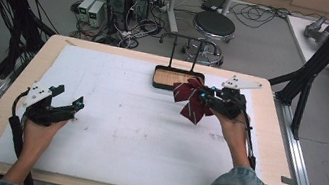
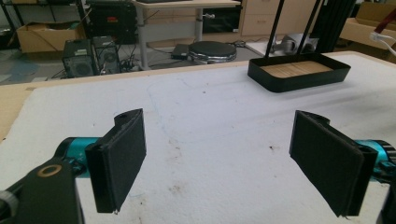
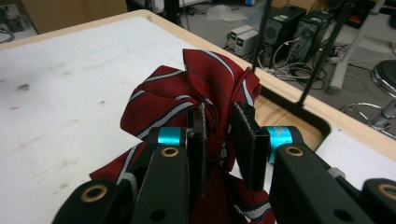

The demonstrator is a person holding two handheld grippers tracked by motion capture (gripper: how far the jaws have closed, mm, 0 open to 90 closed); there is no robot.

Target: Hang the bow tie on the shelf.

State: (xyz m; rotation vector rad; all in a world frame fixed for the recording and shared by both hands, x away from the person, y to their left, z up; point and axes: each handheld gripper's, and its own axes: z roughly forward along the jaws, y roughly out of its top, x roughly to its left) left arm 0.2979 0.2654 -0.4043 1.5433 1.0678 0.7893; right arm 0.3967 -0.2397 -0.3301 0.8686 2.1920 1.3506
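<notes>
Red striped tie carried in the right claw toward the black tray

The right gripper (image 1: 203, 97) is clamped tight on a bunched red tie (image 1: 190, 99), its pads (image 3: 246, 135) pinching the folds at the middle so the loose ends hang clear of the white mat (image 1: 121, 126). It holds the bundle off the surface at the far right, just beside the near edge of the tray (image 1: 160, 82), probably so it can be dropped inside. The left gripper (image 1: 76, 106) rests at the near left with its jaws wide and nothing between them, well apart from the tie, likely just waiting.
</notes>
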